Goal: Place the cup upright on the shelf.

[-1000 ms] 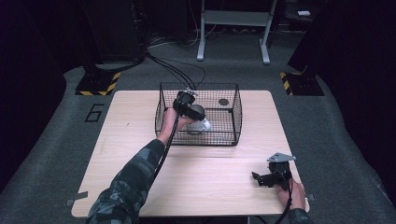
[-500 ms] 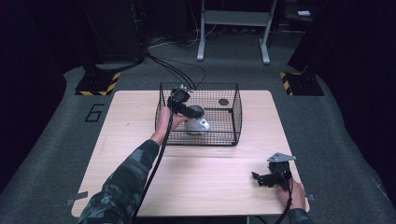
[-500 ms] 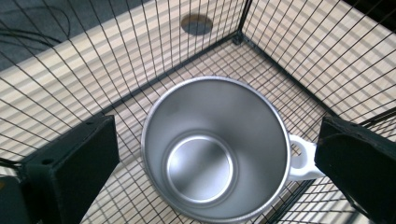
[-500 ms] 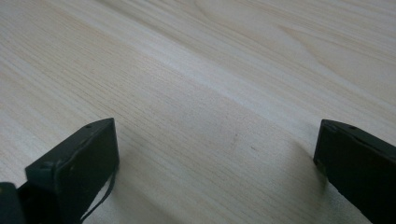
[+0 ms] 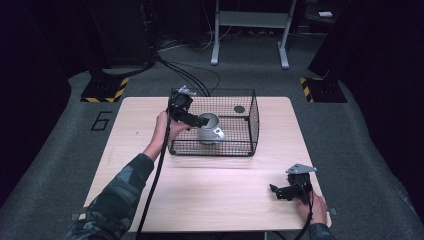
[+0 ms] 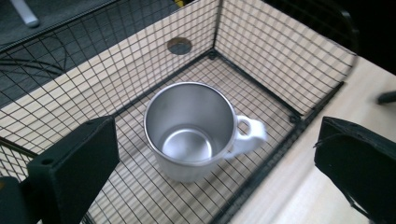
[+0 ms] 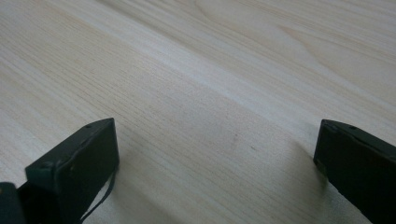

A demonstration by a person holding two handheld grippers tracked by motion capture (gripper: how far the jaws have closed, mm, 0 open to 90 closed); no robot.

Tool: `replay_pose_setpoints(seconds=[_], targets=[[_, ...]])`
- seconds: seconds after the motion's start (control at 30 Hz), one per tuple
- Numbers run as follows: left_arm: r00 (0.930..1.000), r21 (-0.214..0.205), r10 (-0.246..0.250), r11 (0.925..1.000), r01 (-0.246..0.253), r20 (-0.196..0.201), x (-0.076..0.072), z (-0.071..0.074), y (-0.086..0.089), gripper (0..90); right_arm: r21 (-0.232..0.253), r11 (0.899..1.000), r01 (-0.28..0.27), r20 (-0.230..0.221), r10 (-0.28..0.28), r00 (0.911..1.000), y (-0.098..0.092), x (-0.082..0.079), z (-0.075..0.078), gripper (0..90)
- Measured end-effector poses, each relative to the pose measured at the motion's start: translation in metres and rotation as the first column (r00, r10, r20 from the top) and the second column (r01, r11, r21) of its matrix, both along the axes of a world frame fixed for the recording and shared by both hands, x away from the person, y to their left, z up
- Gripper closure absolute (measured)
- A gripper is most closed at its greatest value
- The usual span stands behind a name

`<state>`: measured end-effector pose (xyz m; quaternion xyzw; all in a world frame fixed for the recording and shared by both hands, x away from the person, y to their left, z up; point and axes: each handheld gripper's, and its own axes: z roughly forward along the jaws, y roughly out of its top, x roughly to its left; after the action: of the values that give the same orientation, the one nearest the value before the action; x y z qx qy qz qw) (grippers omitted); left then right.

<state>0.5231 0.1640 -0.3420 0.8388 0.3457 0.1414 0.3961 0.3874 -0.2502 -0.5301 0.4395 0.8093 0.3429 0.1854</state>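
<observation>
A shiny metal mug (image 5: 210, 129) with a handle stands upright on the floor of a black wire basket (image 5: 252, 120) at the back middle of the table. My left gripper (image 5: 199, 121) hovers over the basket's left side, open, pointing down at the mug without touching it. In the left gripper view the mug (image 6: 189, 130) sits between and below the spread jaws of the left gripper (image 6: 215, 140), handle to the right, inside the basket (image 6: 280, 51). My right gripper (image 5: 276, 191) rests low at the table's near right, open. In its own view the right gripper (image 7: 215, 135) holds nothing over bare wood.
A small dark disc (image 5: 239, 109) lies at the basket's far right corner, disc (image 6: 180, 45). The light wooden table (image 5: 200, 190) has bare room in front of the basket. Black cables (image 5: 190, 75) run from the floor behind to the basket's back edge.
My left gripper has drawn back up and to the left, away from the mug, which stays standing in the basket. The right gripper has not moved.
</observation>
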Motion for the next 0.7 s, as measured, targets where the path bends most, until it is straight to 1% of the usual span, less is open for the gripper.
replay_pose_setpoints(seconds=[0.1,0.17,0.2,0.23,0.3,0.33,0.37,0.4,0.43,0.5,0.57,0.6,0.63,0.67,0.7], targets=[[0.9997,0.005,-0.023,0.9997,0.022,0.01,-0.015,0.006,0.008,0.0,0.001,1.0,0.0,0.0,0.0,1.0,0.0,0.0,0.0,0.0],[0.9994,0.007,-0.025,0.9997,0.024,0.025,-0.025,0.009,0.013,0.0,-0.001,1.0,-0.001,-0.001,0.001,1.0,0.0,0.0,0.0,0.0],[0.9991,0.008,-0.031,0.9995,0.03,0.03,-0.029,0.01,0.017,0.0,0.004,1.0,0.007,0.0,-0.007,1.0,0.001,0.0,0.0,0.0],[0.999,0.0,-0.031,0.9995,0.031,0.031,-0.034,0.011,0.021,0.0,0.001,1.0,0.002,0.0,-0.002,1.0,0.0,0.0,0.0,0.0],[0.9986,-0.006,-0.026,0.9996,0.026,0.047,-0.044,0.013,0.028,0.0,0.001,1.0,0.001,-0.001,-0.001,1.0,0.0,0.0,0.0,0.0],[0.998,-0.003,-0.026,0.9997,0.026,0.058,-0.051,0.013,0.034,0.0,0.003,1.0,0.003,-0.001,-0.003,1.0,0.0,0.0,0.0,0.0],[0.9979,-0.008,-0.025,0.9996,0.026,0.06,-0.056,0.013,0.039,0.0,0.001,1.0,0.003,-0.001,-0.003,1.0,0.0,0.0,0.0,0.0],[0.9977,-0.004,-0.024,0.9997,0.025,0.063,-0.06,0.014,0.042,0.0,0.002,1.0,0.003,0.0,-0.003,1.0,0.0,0.0,0.0,0.0],[0.9969,-0.005,-0.02,0.9998,0.02,0.077,-0.066,0.013,0.048,0.0,-0.001,1.0,-0.001,-0.001,0.001,1.0,0.0,0.0,0.0,0.0],[0.9971,-0.014,-0.016,0.9998,0.017,0.074,-0.075,0.013,0.056,0.0,0.003,1.0,0.003,-0.001,-0.003,1.0,0.0,0.0,0.0,0.0],[0.9962,-0.008,-0.006,0.9999,0.007,0.087,-0.084,0.011,0.066,0.0,0.003,1.0,0.003,-0.001,-0.003,1.0,0.0,0.0,0.0,0.0],[0.996,-0.016,-0.003,0.9999,0.004,0.089,-0.088,0.011,0.07,0.0,0.0,1.0,0.001,0.0,-0.001,1.0,0.0,0.0,0.0,0.0],[0.9957,-0.008,-0.003,1.0,0.004,0.092,-0.092,0.01,0.076,0.0,0.005,1.0,0.006,-0.001,-0.006,1.0,0.001,0.0,0.0,0.0],[0.9954,-0.007,0.005,1.0,-0.004,0.096,-0.097,0.008,0.081,0.0,0.001,1.0,0.002,0.0,-0.002,1.0,0.0,0.0,0.0,0.0],[0.9941,-0.007,0.018,0.9998,-0.017,0.107,-0.103,0.005,0.088,0.0,0.003,1.0,0.004,-0.001,-0.004,1.0,0.0,0.0,0.0,0.0]])
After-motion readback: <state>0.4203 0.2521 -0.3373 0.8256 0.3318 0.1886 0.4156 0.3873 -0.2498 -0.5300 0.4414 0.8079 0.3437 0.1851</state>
